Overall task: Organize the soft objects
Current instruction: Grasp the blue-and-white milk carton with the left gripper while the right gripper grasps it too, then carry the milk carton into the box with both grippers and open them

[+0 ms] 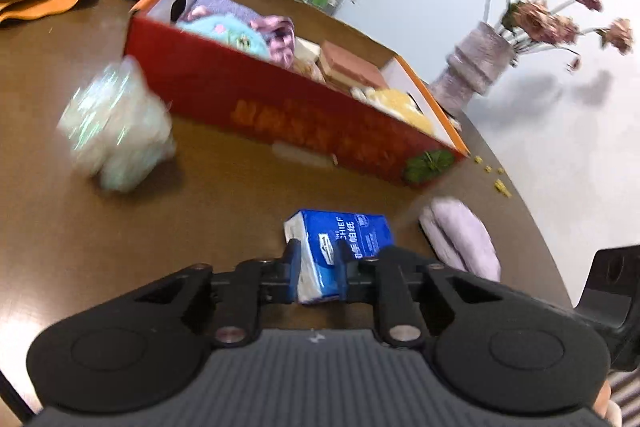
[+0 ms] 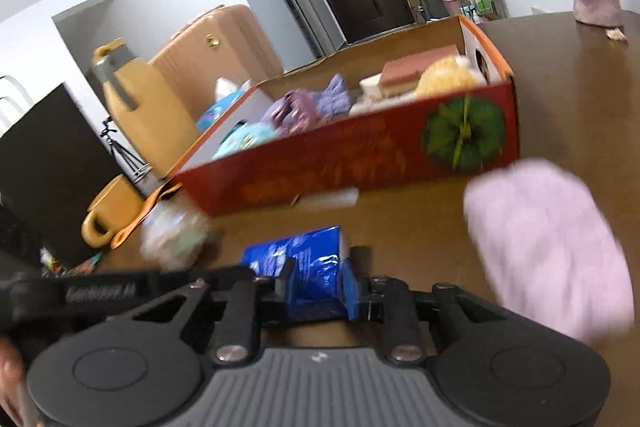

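Each hand-held gripper, left (image 1: 318, 263) and right (image 2: 320, 277), is matte black: two round pivot discs (at 7 and 5 o'clock), angled linkage bars with silver screws, and a grey ribbed plate at 6 o'clock.

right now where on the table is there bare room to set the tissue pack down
Bare table runs between the red box and the tissue pack, bordered by the plastic bag and lilac cloth. The box itself is crowded.
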`<state>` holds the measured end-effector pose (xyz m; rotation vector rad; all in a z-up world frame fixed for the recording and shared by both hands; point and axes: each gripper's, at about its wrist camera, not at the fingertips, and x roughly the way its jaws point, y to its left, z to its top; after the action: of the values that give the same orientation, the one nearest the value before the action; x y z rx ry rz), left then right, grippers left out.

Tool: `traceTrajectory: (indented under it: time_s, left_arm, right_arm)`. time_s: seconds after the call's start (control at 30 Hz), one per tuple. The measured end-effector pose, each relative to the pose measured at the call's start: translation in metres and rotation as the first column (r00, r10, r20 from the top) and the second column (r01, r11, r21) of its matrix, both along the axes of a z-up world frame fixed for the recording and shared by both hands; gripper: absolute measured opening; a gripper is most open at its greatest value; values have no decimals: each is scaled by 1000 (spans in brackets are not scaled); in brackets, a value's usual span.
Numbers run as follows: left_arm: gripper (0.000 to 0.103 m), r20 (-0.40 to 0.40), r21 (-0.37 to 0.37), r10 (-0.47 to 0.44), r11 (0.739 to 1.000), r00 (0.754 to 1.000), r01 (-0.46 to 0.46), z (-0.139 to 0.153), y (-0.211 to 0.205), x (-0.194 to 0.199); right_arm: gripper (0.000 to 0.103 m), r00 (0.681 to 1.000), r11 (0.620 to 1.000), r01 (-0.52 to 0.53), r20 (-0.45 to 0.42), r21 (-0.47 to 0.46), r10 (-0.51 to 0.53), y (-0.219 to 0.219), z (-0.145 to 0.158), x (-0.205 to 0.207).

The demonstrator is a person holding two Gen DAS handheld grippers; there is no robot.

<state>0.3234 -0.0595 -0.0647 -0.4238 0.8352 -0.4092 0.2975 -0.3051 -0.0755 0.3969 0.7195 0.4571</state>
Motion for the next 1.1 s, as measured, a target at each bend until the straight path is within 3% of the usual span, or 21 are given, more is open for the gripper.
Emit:
traceTrajectory:
  time_s: [0.2,0.37,0.5,0.6,1.1]
  left_arm:
    - [18,18,40,-72,997,997,71,5,9,-71]
    - [19,31,55,-89,995,996,87,12,18,-113]
    - [20,29,54,-57,997,998,55,11,23,-118]
    - [27,43,51,-53,997,998,51,13,23,-121]
    - [33,51,94,-90,992,995,85,1,11,-112]
  right_arm:
    - [22,1000,1000,11,-19,28,-10,8,2,-82]
    - [24,1000,1000,0,9,28,-1,14,9,-125]
    - [25,999,998,49,20,28,-49,11,12,-132]
    - [26,998,999,50,35,12,-51,14,14,-134]
    - [26,998,998,61,13,-23,-61,23,-2,-118]
